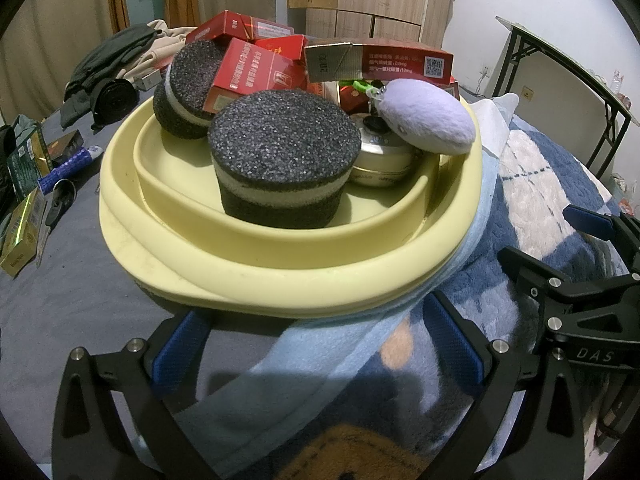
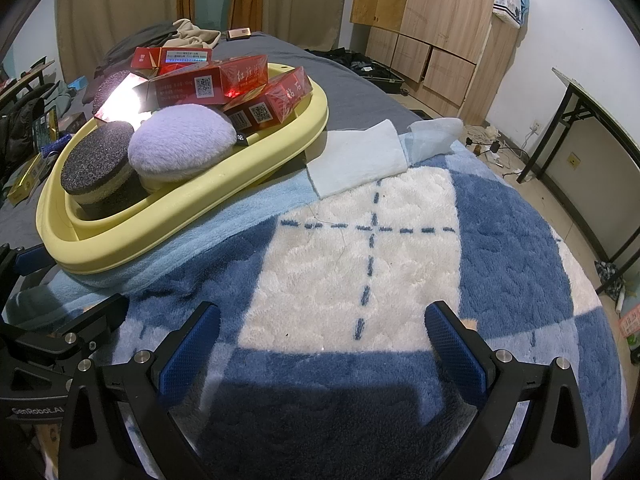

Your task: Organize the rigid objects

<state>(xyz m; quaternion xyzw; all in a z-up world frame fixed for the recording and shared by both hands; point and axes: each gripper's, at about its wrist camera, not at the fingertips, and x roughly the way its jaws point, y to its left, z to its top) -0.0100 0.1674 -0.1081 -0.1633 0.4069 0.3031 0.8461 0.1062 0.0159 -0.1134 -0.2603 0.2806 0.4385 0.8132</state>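
Observation:
A pale yellow oval basin (image 1: 248, 280) (image 2: 120, 240) sits on the bed, its near rim just ahead of my left gripper (image 1: 316, 344), which is open and empty. Inside lie two dark round sponges (image 1: 280, 152) (image 1: 188, 84) (image 2: 96, 160), a lilac plush pad (image 1: 428, 116) (image 2: 180, 140), a round metal tin (image 1: 384, 160) and several red cartons (image 1: 248, 76) (image 2: 208, 84). My right gripper (image 2: 322, 344) hangs open over the blue and white blanket (image 2: 360, 240), to the right of the basin. It also shows at the right edge of the left wrist view (image 1: 560, 248).
A light blue cloth (image 2: 360, 156) lies folded beside the basin. Green and gold boxes (image 1: 24, 220), a blue tube (image 1: 64, 168) and dark clothes (image 1: 112, 64) lie on the grey sheet at left. A black-legged table (image 2: 592, 128) and wooden cabinets (image 2: 432, 32) stand at right.

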